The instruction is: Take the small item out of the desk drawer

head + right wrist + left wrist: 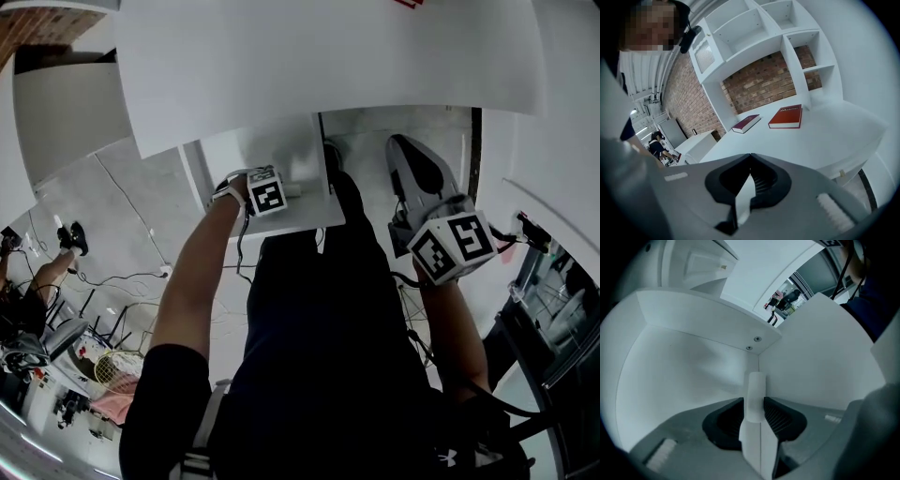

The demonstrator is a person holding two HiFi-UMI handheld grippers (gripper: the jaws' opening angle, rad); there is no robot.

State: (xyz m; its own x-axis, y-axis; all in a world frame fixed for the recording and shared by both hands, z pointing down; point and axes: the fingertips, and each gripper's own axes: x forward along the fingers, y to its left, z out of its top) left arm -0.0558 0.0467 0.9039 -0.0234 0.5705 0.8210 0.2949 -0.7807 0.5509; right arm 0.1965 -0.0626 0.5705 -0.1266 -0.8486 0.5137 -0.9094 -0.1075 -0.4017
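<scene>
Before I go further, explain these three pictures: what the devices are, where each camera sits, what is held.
A person holds a grey two-jaw gripper in each hand; the black-and-white marker cubes belong to them. The head view looks down from the person's head: the left gripper reaches into the open white desk drawer, the right gripper hangs beside it. Each gripper view's camera rides on its gripper. The left one shows the drawer's inner corner and a pale rounded piece at the jaw tips; gripped or not, I cannot tell. The right one shows jaws together, empty, and two red books on the white desktop.
</scene>
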